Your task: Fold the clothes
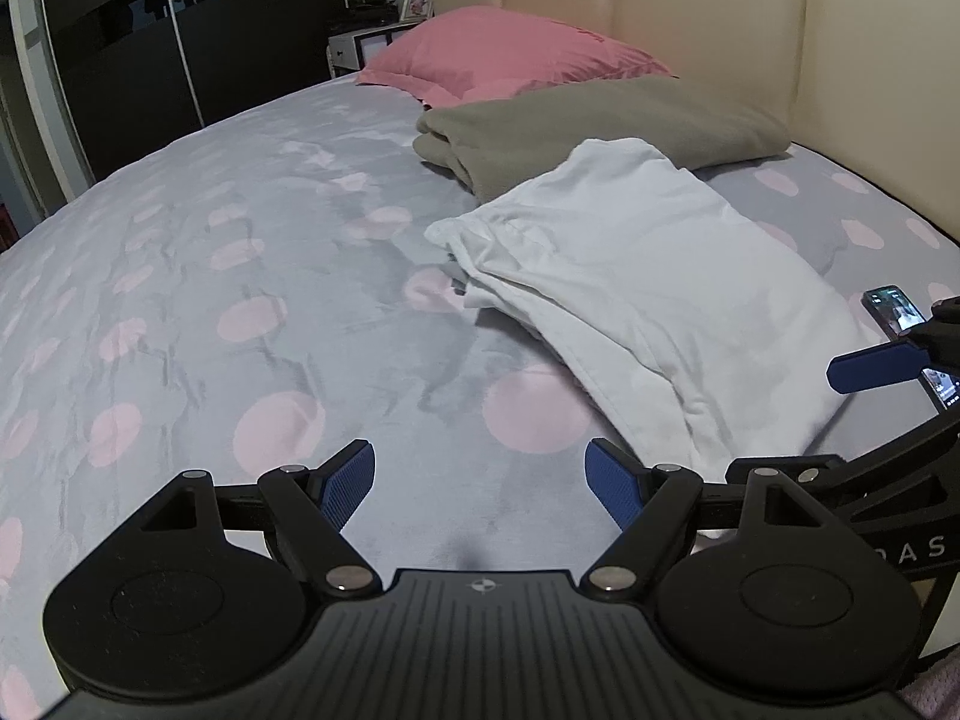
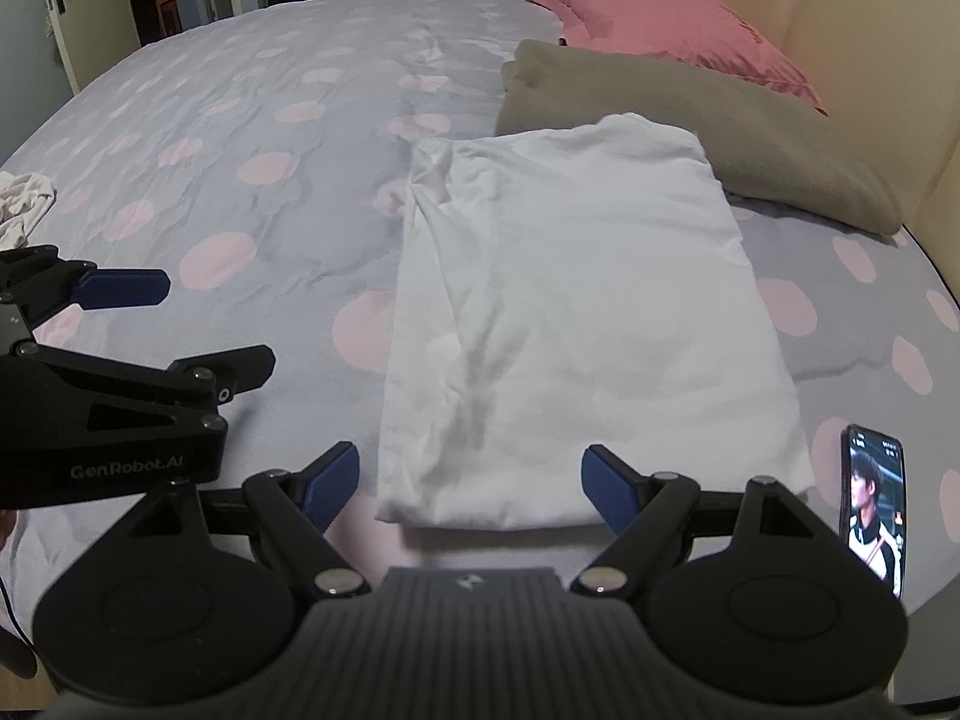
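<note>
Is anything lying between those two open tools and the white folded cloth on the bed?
Nothing visible. The white cloth lies bare on the bedspread, its near edge just ahead of the right tool. The left tool is open over bare bedspread beside it. The phone lies off to the cloth's right.

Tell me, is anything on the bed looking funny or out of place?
A phone with its screen lit lies on the bedspread right beside the folded white garment. A crumpled pale cloth sits unfolded at the far left edge.

Open bedspread [image 2: 288, 120] left of folded white garment [image 2: 576, 300] (phone [image 2: 876, 504] just right).
</note>
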The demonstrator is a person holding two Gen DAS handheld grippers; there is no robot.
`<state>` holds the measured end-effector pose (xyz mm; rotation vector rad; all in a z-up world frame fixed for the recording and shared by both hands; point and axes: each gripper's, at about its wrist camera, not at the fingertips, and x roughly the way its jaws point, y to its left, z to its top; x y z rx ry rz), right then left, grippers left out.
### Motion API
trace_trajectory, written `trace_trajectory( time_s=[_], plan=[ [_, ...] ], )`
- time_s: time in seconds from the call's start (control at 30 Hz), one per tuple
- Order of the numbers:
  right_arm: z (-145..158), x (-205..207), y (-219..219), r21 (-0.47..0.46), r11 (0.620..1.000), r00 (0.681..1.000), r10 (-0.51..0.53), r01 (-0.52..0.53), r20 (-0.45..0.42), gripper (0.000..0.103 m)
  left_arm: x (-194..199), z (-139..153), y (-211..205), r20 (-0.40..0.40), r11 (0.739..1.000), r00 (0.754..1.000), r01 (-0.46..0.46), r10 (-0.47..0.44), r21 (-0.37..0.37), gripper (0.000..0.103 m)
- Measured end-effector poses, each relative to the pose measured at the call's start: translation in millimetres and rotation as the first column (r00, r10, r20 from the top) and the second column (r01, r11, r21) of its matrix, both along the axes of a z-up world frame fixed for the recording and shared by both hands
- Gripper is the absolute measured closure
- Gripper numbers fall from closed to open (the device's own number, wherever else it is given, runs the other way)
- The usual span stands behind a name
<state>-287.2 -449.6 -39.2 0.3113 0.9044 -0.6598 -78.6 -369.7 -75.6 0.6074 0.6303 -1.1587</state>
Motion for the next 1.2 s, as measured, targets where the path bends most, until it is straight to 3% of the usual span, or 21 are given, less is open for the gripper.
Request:
trace_trajectory(
  time_s=[1.2],
  plan=[
    [-12.0,31.6,13.4,-0.018,0.999,0.993,0.043,-0.046,-0.112,0.020,21.0,-12.0,1.5,-0.025,0.997,1.000,-0.011,0.013,0.082,0.026]
  ],
)
